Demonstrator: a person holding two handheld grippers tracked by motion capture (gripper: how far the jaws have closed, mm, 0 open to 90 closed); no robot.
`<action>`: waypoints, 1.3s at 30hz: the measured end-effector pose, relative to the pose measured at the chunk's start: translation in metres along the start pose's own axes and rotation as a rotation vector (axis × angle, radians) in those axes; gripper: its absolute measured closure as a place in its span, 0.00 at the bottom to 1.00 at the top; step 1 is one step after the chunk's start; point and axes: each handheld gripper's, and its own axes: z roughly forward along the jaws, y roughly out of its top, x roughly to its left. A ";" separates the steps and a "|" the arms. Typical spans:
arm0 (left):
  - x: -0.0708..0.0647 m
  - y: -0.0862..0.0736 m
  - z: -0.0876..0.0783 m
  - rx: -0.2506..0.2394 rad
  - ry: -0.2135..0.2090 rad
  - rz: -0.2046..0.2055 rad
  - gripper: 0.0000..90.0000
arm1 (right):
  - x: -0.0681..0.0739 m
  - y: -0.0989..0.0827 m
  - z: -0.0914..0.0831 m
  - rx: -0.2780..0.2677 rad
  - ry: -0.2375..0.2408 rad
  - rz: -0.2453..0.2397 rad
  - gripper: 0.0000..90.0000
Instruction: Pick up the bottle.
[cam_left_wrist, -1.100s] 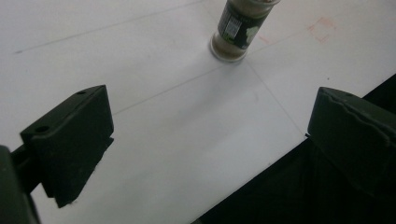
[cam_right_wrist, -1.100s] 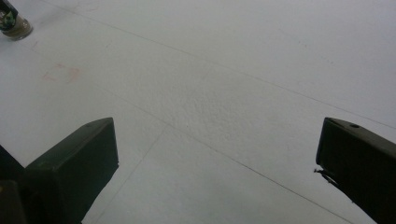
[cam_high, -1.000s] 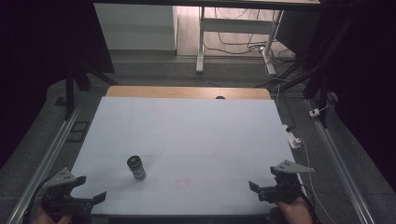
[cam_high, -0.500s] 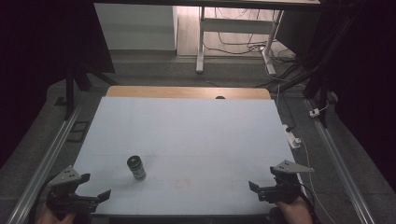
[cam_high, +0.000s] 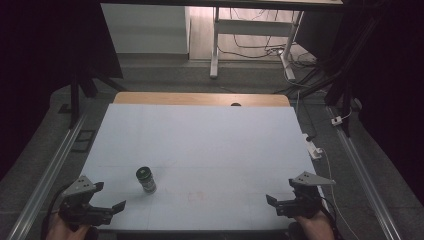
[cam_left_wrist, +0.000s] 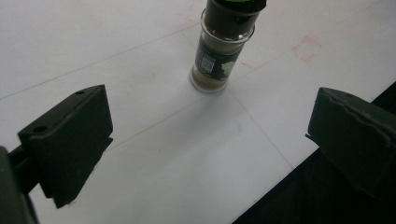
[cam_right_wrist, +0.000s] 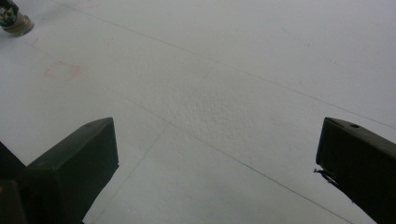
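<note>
My left tool (cam_high: 102, 202) hangs over the near left corner of the counter (cam_high: 210, 145), its jaws spread wide apart with nothing between them. In the left gripper view those jaws frame the spice jar (cam_left_wrist: 225, 44), which stands upright on the white top just ahead of them, apart from both, with a dark cap, brownish powder inside and a dark label facing me. From the high view the spice jar (cam_high: 146, 179) sits in the near left part of the counter, a little beyond and to the right of my left tool. My right tool (cam_high: 282, 202) is at the near right edge, jaws also wide apart and holding nothing, well away from the jar. A faint reddish mark (cam_right_wrist: 63, 70) shows on the white surface between the two tools.
</note>
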 end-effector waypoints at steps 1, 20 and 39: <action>0.000 0.001 0.001 -0.005 -0.008 0.002 0.00 | 0.000 0.000 0.000 0.000 0.000 0.000 0.00; 0.000 0.023 0.042 0.061 -0.031 0.077 0.00 | 0.001 0.000 0.001 0.006 0.000 -0.010 0.00; 0.006 0.034 0.078 0.083 -0.041 0.113 0.00 | 0.002 0.001 0.002 0.014 0.001 -0.018 0.00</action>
